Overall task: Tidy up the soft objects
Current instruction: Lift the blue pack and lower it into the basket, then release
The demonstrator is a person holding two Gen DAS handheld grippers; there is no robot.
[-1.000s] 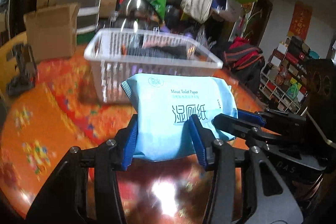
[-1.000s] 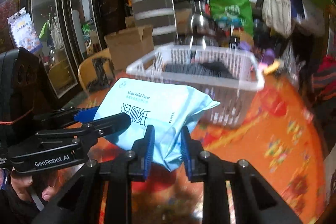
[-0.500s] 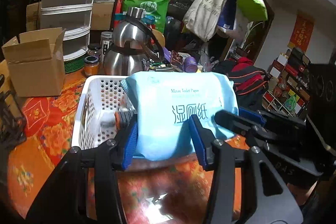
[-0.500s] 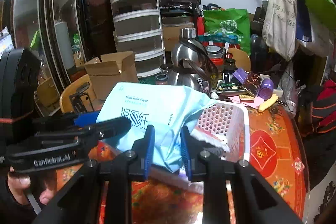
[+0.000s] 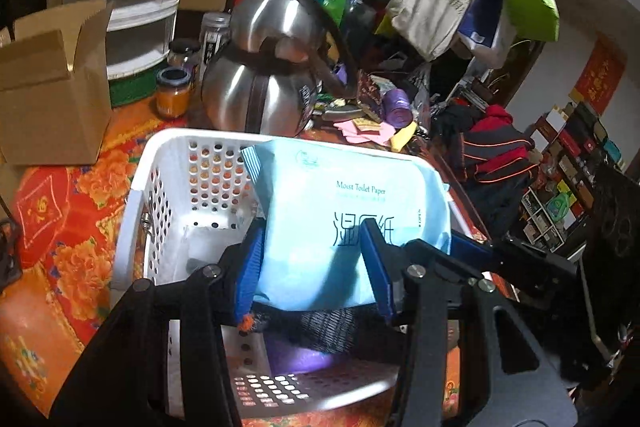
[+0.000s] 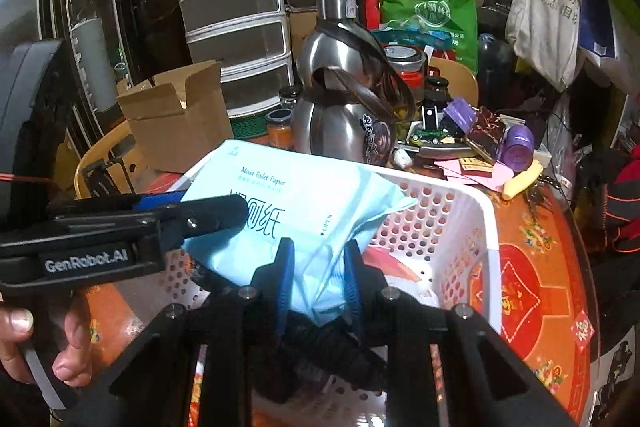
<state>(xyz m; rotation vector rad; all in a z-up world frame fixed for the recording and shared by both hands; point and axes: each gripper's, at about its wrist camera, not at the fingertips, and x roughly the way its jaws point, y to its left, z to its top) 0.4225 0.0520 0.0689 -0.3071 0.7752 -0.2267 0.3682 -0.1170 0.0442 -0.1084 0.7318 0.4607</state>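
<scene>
My counter is a round surface under a red and orange flowered cloth, crowded along its far edge. A white perforated basket sits near the middle of it, straight ahead of me. Behind the basket, toward the far edge, stands a steel kettle with a dark handle. An open cardboard box sits at the far left edge, and a small orange jar stands between the box and the kettle.

I hold a pale blue pack of moist toilet paper above the basket, over its right half. It hangs clear of the basket floor, with a dark knitted item lying in the basket just beneath it. I cannot tell whether the pack touches that item.

My left tongs are clamped on the near edge of the pack, one blue pad on each side of it. My right tongs are pinched tight on the pack's crumpled right end. In the right wrist view, my left hand grips the handle of the left tongs at the lower left.
</scene>
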